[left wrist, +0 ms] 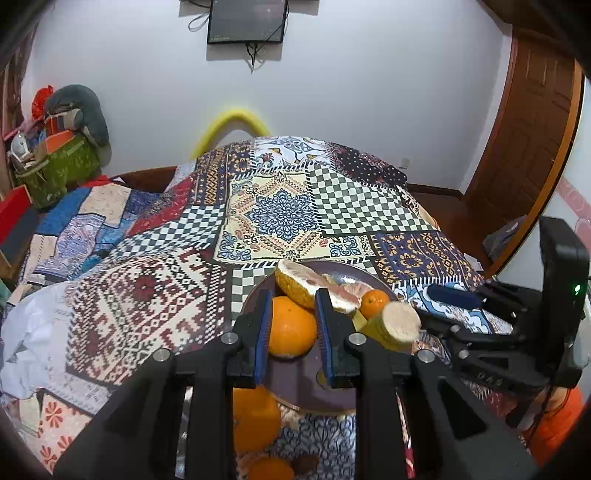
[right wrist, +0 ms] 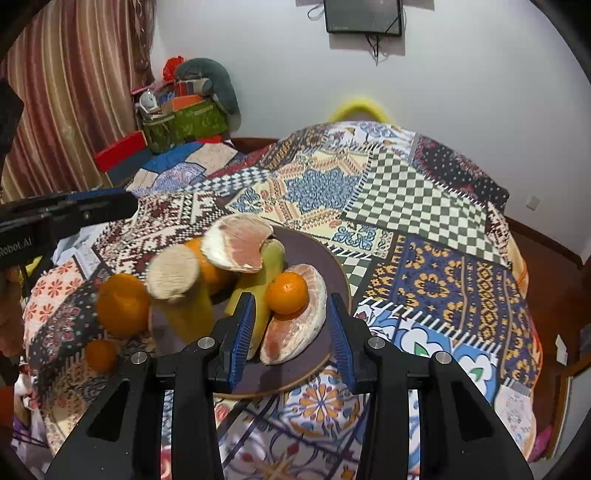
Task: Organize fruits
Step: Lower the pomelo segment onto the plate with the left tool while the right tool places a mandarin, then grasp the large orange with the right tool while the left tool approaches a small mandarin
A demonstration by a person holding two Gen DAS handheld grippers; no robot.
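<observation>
Left gripper (left wrist: 293, 295) hangs over the near edge of the plate (left wrist: 295, 384). Its blue pads are drawn in close with only a narrow gap, and I see nothing clamped between them. The big orange (left wrist: 291, 328) that shows through that gap is lying on the plate behind the pads, at centre frame.

On my right wrist view, the right gripper (right wrist: 291, 299) has its pads standing well apart, gripping nothing. Through the gap, in the middle of the frame, I see a tangerine (right wrist: 287, 292) resting on a peeled pomelo wedge (right wrist: 299, 332), with a greenish banana (right wrist: 271, 258) just beside them. A second pomelo piece (right wrist: 240, 243) leans at the back of the pile. A yellow chunk with a pale cut top (right wrist: 173, 273) sits on the left of the plate, too blurred for me to name.

Off the plate, at lower left, another orange (right wrist: 123, 302) and a smaller one (right wrist: 100, 355) lie on the patchwork cloth (right wrist: 424, 206). A dark screen (right wrist: 364, 16) hangs on the wall at the top, and a green basket (right wrist: 181, 125) sits at upper left.
</observation>
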